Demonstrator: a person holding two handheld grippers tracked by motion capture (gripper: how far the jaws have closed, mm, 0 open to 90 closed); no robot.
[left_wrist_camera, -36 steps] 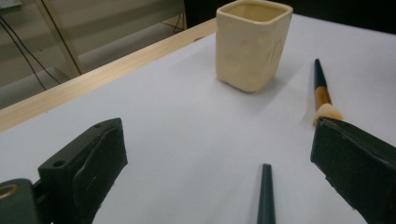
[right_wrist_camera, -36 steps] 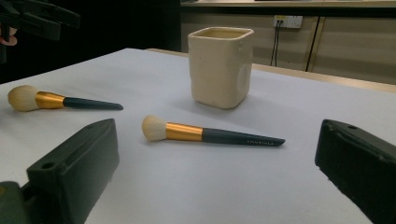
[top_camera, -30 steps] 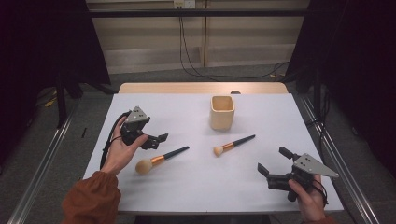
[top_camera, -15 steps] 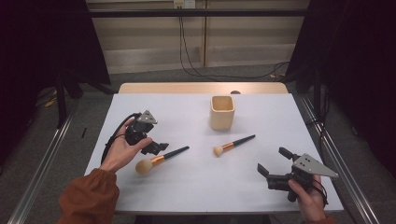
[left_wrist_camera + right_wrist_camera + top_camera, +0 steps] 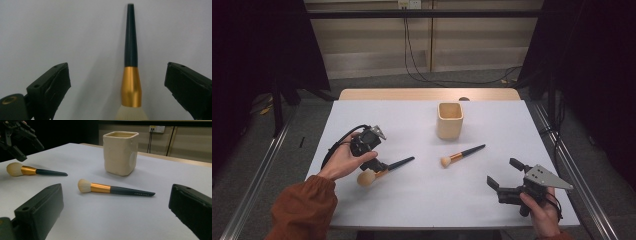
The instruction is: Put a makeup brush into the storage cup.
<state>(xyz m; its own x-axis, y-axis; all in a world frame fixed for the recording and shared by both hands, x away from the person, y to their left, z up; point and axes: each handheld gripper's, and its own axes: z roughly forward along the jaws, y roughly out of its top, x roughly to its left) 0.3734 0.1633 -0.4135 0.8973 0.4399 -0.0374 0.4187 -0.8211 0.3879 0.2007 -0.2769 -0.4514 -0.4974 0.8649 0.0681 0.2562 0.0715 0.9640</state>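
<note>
Your left gripper [image 5: 379,162] hangs over the left brush [image 5: 384,170], jaws spread wide and nothing between them touching. That brush lies flat on the table [image 5: 422,200], near its left front part. In the high view its long axis runs slantwise: the pale bristle head toward you and to the left, the dark handle tip away and to the right.

The left gripper view shows what the high view cannot. The brush [image 5: 131,75] lies centred between the two jaws, its axis running straight up the frame, gold ferrule low, black handle tapering to the top. Both jaws stand well apart from it.

Your right gripper [image 5: 507,175] sits near the table's right front corner, jaws released and empty. Its view shows a second brush [image 5: 112,189] lying flat, head left, handle right, just in front of the cream cup [image 5: 120,152], which stands upright. Farther left in that view you see the left brush [image 5: 32,171] side-on, with your left gripper [image 5: 18,140] above its head.
</note>
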